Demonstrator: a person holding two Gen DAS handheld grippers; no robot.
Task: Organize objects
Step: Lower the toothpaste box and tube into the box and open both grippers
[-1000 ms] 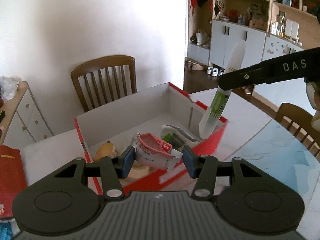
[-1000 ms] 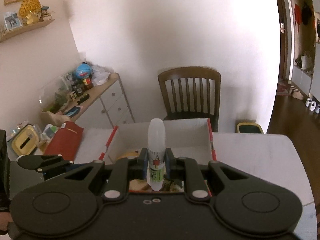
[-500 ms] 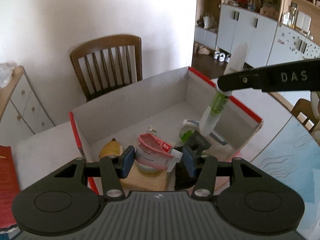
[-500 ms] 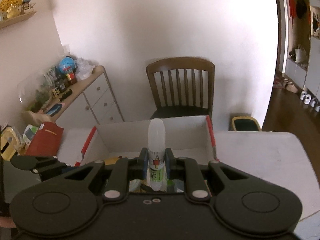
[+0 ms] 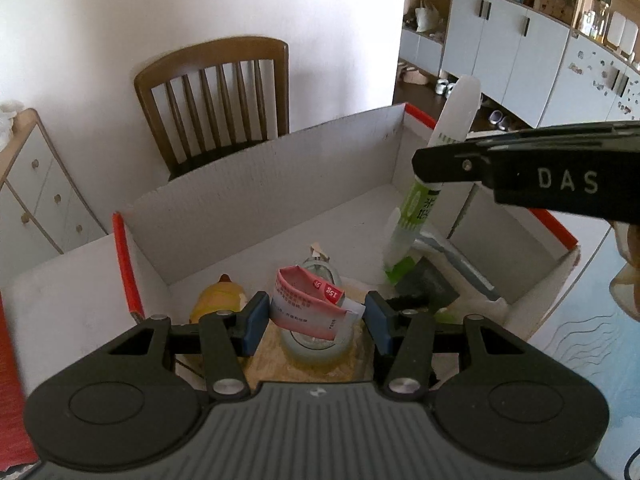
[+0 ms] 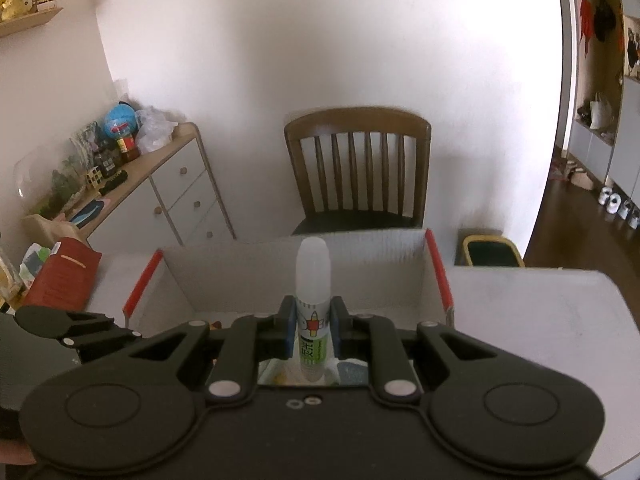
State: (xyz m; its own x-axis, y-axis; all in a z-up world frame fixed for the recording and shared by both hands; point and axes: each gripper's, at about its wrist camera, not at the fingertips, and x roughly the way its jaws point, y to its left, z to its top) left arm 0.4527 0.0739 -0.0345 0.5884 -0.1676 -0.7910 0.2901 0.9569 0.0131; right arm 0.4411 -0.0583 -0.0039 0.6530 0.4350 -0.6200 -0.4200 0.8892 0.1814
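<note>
My left gripper (image 5: pixel 316 317) is shut on a crumpled pink and white tube (image 5: pixel 306 307) and hangs low over the near end of a white cardboard box (image 5: pixel 260 192) with a red rim. My right gripper (image 6: pixel 313 326) is shut on a glue bottle (image 6: pixel 313 268) with a white cap and green label, held upright. In the left wrist view the right gripper (image 5: pixel 436 164) holds the glue bottle (image 5: pixel 424 208) tilted, its bottom end down inside the box's right part. Inside the box lie a yellow toy (image 5: pixel 216 300), a tape roll (image 5: pixel 316 346), a black card (image 5: pixel 430 286) and a grey-blue handle (image 5: pixel 456 256).
A wooden chair (image 6: pixel 358 168) stands behind the box at the table's (image 6: pixel 540 308) far side. To the left, a white sideboard (image 6: pixel 176 196) carries clutter. A red bag (image 6: pixel 64 276) lies at the table's left. A blue patterned cloth (image 5: pixel 588 352) covers the table to the right.
Both grippers have moved forward and down over the box, which now looks nearer and larger. The glue bottle's lower end has sunk inside the box. Both grips are unchanged.
</note>
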